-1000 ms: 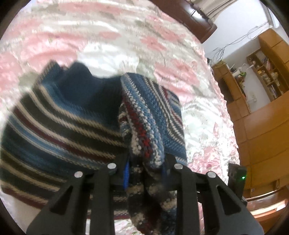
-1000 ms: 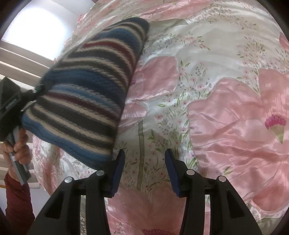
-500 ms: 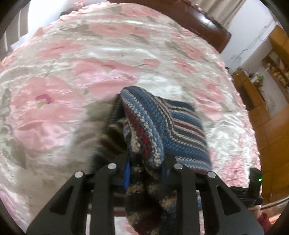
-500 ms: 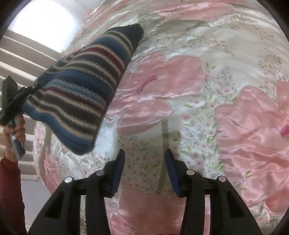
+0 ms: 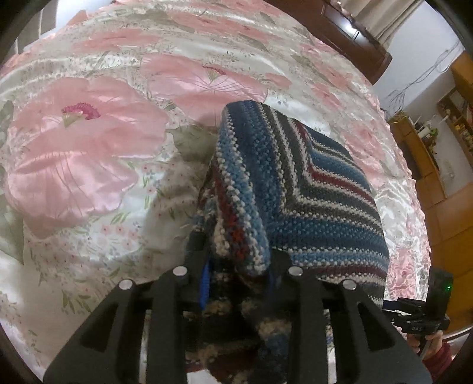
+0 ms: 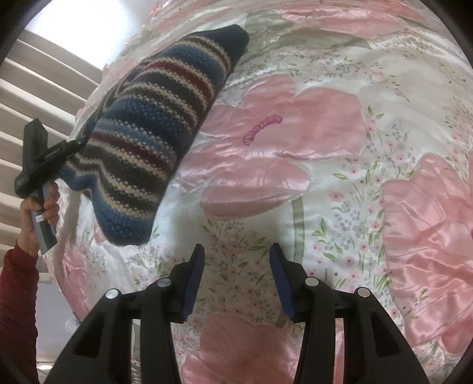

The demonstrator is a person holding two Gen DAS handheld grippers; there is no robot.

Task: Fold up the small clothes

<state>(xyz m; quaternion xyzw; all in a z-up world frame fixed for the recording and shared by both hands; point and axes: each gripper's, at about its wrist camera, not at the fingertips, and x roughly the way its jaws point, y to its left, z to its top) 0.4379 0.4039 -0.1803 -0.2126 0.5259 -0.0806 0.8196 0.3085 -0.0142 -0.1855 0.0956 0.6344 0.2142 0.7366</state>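
Daylight blows out the window (image 6: 79, 20) at the upper left of my right view. Sheen glints on the satin bedspread (image 6: 340, 177). Both frames curve hard toward dark round corners, and the knit bunched nearest my left lens goes soft.
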